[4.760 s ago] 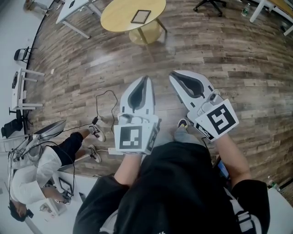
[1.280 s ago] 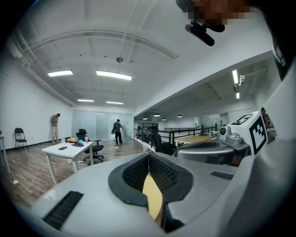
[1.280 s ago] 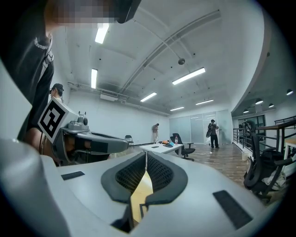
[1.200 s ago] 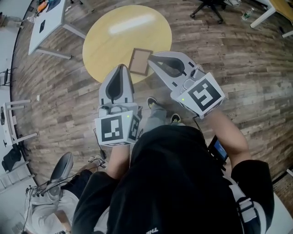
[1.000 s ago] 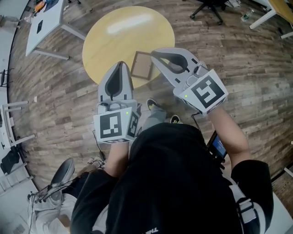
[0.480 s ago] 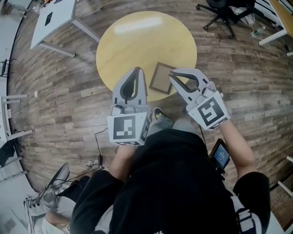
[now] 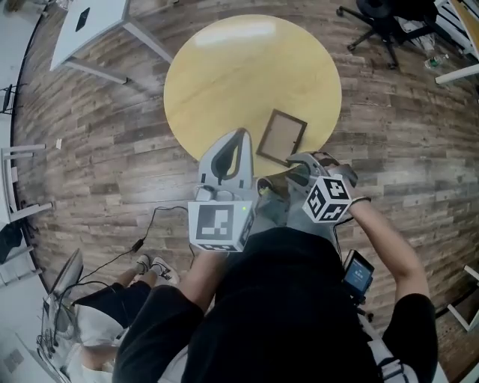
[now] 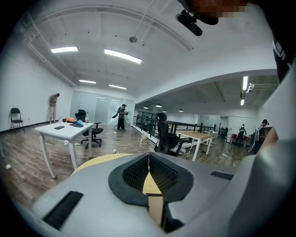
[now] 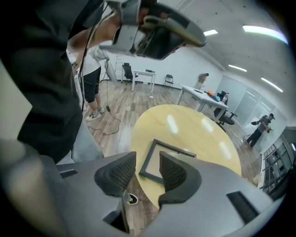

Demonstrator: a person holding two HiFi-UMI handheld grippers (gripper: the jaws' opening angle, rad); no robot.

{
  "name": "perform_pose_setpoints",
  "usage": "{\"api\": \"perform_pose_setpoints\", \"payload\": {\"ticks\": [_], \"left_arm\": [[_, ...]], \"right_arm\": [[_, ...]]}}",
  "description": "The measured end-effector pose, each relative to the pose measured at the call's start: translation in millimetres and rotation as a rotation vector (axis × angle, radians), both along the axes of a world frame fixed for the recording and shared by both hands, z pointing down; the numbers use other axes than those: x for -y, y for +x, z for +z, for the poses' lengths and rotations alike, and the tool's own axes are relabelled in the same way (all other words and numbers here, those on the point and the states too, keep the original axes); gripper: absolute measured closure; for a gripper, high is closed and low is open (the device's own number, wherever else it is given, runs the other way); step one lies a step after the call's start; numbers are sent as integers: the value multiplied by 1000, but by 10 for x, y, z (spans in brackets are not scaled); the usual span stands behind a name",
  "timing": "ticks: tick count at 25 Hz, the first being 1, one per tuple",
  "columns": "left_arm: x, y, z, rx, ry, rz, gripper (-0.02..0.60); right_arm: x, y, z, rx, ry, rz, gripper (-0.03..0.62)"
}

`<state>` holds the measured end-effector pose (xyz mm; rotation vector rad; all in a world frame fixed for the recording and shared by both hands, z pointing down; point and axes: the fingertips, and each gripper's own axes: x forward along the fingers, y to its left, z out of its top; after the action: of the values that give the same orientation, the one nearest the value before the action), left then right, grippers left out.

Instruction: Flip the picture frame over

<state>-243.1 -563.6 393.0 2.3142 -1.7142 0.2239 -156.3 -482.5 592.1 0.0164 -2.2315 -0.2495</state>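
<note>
1. While the left gripper (image 7: pixel 238 138) (image 8: pixel 149 161) is hovering over the near edge of the round table (image 7: pixel 224 75) with its jaws pressed together on nothing, the right gripper (image 7: pixel 301 166) (image 9: pixel 148 169) is pointing steeply down beside it.
2. The right gripper's jaws are standing apart, having just been opening, and nothing is sitting between them.
3. The picture frame (image 7: pixel 281 138) (image 9: pixel 173 148) is lying flat on the table near that edge, just beyond the right gripper.
4. Farther off, an office chair (image 7: pixel 374 15) is standing on the wooden floor (image 7: pixel 404 112).
</note>
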Motion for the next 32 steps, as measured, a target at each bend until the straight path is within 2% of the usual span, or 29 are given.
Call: {"api": "perform_pose_setpoints", "payload": {"ticks": [3, 7, 15, 18, 21, 25, 29, 32], "left_arm": [[54, 29, 90, -4, -28, -6, 558], [82, 45, 178, 8, -32, -4, 558], [47, -2, 250, 3, -69, -30, 558], [30, 17, 284, 22, -58, -9, 558], [29, 71, 295, 8, -75, -3, 558], [33, 105, 255, 35, -44, 25, 558], [41, 35, 157, 31, -45, -3, 558], [79, -56, 114, 44, -19, -9, 558]], "right_arm": [[-47, 7, 449, -103, 69, -97, 395], [-39, 22, 890, -197, 200, -201, 363], [5, -30, 1005, -152, 365, -246, 357], [-73, -16, 1003, -163, 412, -250, 400], [-169, 15, 935, -145, 323, -230, 450], [-264, -34, 625, -74, 235, -228, 469], [-130, -177, 126, 68, 93, -110, 484], [62, -297, -204, 198, -74, 12, 489]]}}
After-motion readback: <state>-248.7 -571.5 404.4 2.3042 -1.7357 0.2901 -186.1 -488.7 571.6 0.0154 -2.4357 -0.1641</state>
